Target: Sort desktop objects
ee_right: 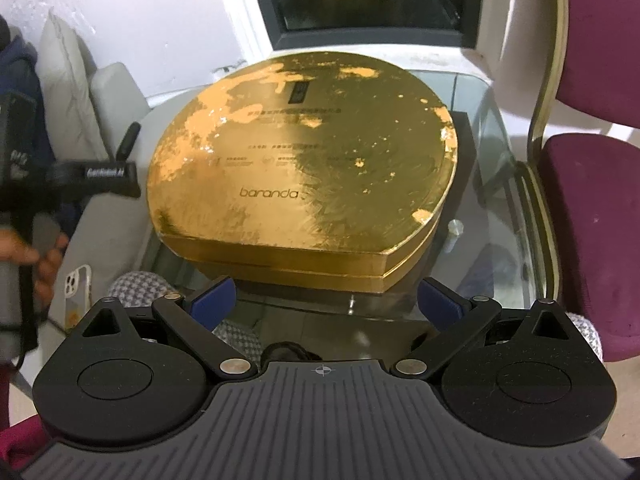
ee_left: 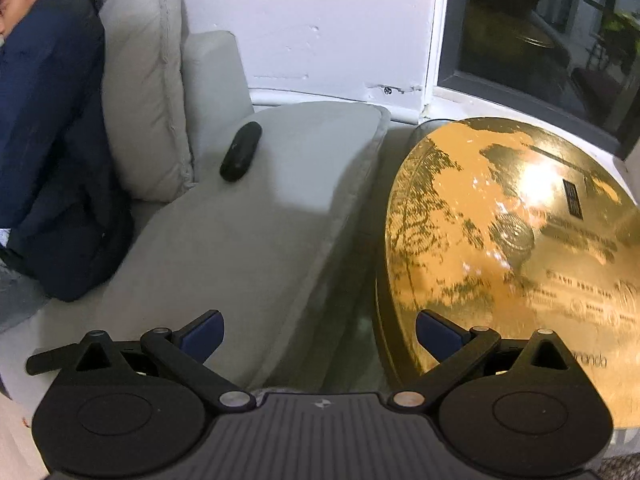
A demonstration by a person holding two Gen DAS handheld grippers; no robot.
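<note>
Left wrist view: the left gripper [ee_left: 320, 338] hangs with its blue-padded jaws spread wide and nothing between them, over the gap between a pale grey sofa [ee_left: 256, 216] and a glass table [ee_left: 352, 344]. On the table sits a gold box [ee_left: 508, 248], shallow, rounded and flat-lidded, its shiny foil worn to matte orange patches, with small dark print and a black label near the far edge; the lid is on, so its contents cannot be seen. A black oblong object [ee_left: 241, 157] lies on the sofa's soft seat cushion near the back pillow, and a person in a navy jacket [ee_left: 52, 140] sits at the sofa's left end. Right wrist view: the right gripper [ee_right: 325, 300] is also spread wide and empty, just short of the table's near edge. The box fills most of the glass top, the word "baranda" on its lid, with straight gold side walls. A purple upholstered chair [ee_right: 592, 200] stands at the table's right edge; a phone in a clear case [ee_right: 78, 286] lies on the sofa at left.
</note>
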